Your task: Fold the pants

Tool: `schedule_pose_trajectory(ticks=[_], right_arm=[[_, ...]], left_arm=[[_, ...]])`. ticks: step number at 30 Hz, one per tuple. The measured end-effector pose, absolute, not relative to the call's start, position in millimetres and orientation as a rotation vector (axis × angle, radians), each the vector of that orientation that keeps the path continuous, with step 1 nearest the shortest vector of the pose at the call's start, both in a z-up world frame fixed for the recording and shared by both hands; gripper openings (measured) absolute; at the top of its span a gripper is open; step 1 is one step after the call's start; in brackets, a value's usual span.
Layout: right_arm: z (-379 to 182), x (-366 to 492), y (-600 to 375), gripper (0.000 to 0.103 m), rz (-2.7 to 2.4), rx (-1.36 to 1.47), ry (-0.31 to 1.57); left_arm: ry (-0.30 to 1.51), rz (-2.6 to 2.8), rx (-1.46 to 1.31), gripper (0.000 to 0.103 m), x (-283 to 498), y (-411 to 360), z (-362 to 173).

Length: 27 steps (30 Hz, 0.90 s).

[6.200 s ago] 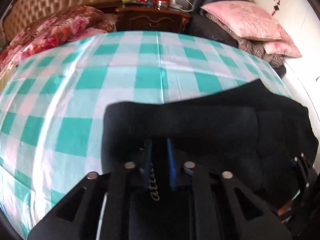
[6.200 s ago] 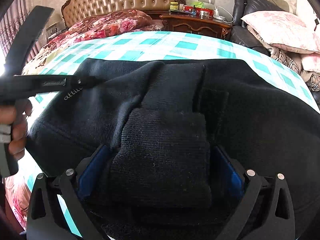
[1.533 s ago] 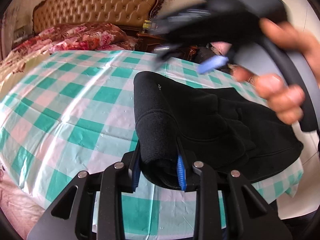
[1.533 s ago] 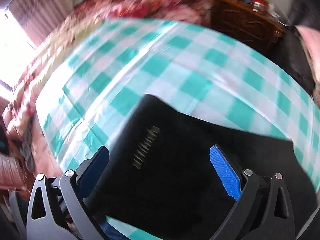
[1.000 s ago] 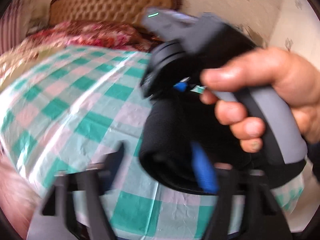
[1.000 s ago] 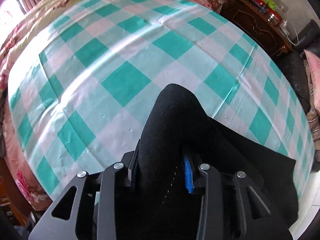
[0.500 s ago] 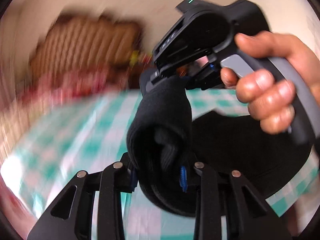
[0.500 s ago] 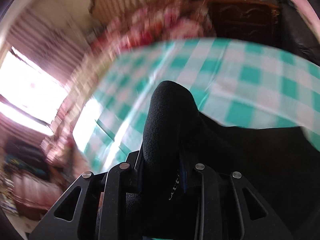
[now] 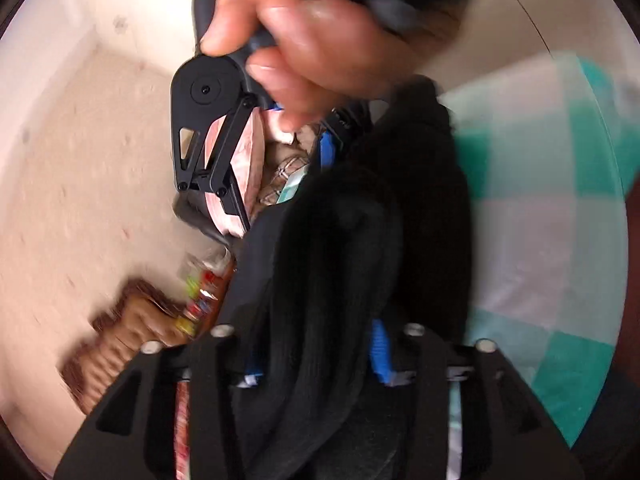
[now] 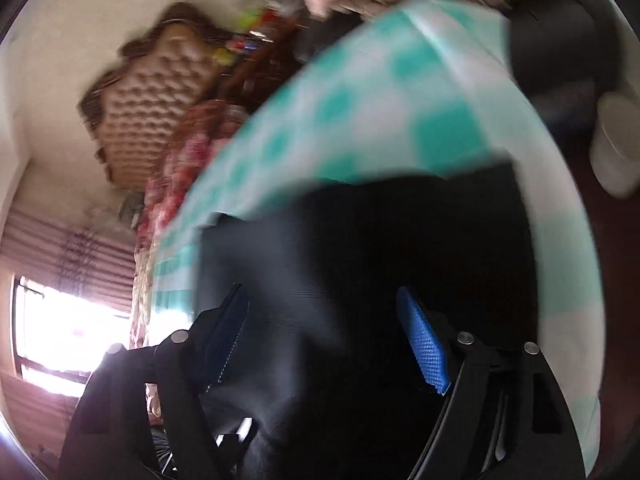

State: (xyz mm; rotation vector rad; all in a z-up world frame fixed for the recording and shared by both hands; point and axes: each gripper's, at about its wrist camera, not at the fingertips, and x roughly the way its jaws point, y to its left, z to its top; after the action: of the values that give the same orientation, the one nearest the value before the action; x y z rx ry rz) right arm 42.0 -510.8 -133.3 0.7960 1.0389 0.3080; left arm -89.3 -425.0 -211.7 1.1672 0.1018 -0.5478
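The black pants (image 9: 360, 248) hang bunched between the two grippers above the checked table. My left gripper (image 9: 316, 356) is shut on a thick fold of the pants, and its view is rolled sideways. The right gripper's body shows there (image 9: 208, 128), held by a hand, with its blue pad beside the cloth. In the right wrist view the right gripper (image 10: 324, 344) has its jaws spread wide with blurred black pants (image 10: 380, 280) between and in front of them.
The green-and-white checked tablecloth (image 9: 540, 208) covers the table, also in the right wrist view (image 10: 360, 112). A tufted headboard (image 10: 160, 92), a flowered bedspread and a bright window (image 10: 72, 336) lie beyond. A white cup (image 10: 616, 148) stands at the right.
Both views have rolled sharply sideways as the pants were lifted and swung. The right gripper, shut on the fold half a second ago, now has its jaws apart. The left stays clamped.
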Motion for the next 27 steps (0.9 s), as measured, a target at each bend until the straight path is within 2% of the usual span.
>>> schedule_pose_trajectory(ticks=[1,2,8,10,11,12,13,16,22,27], right_arm=[[-129.4,40.0,-510.4,0.078,0.319,0.784,1.020],[-123.9,38.4,-508.4,0.080,0.317,0.760,1.004],[-106.4,47.2,-484.5,0.081,0.303,0.584,1.027],[-112.3,54.5,-474.1,0.080,0.250,0.486,1.078],[-117.5,53.0,-471.3,0.074,0.224,0.451,1.095],[-125.4,55.5,-467.7,0.047,0.210,0.431,1.124],[-126.7,56.9,-466.0,0.039,0.210,0.436,1.139],[-105.5,50.0,-463.4,0.027,0.244,0.398,1.099],[-41.5,45.7,-469.6,0.026,0.268,0.341,1.000],[-31.6,41.3,-491.2,0.025,0.216,0.297,0.990]], left_arm=[[0.073,-0.542,1.169,0.064,-91.3,-422.1,-211.3],[0.060,-0.540,1.153,0.070,-90.3,-415.1,-206.5],[0.050,-0.521,1.162,0.071,-88.9,-390.8,-209.0],[0.072,-0.520,1.152,0.062,-83.9,-394.4,-209.7],[0.092,-0.538,1.156,0.043,-82.0,-396.5,-213.0],[0.092,-0.543,1.171,0.035,-82.6,-398.1,-216.0],[0.077,-0.541,1.187,0.032,-85.6,-397.4,-216.8],[0.062,-0.528,1.161,0.030,-82.3,-393.2,-201.2],[-0.038,-0.464,1.154,0.029,-72.6,-398.4,-157.6],[-0.027,-0.483,1.149,0.029,-58.8,-419.6,-149.6]])
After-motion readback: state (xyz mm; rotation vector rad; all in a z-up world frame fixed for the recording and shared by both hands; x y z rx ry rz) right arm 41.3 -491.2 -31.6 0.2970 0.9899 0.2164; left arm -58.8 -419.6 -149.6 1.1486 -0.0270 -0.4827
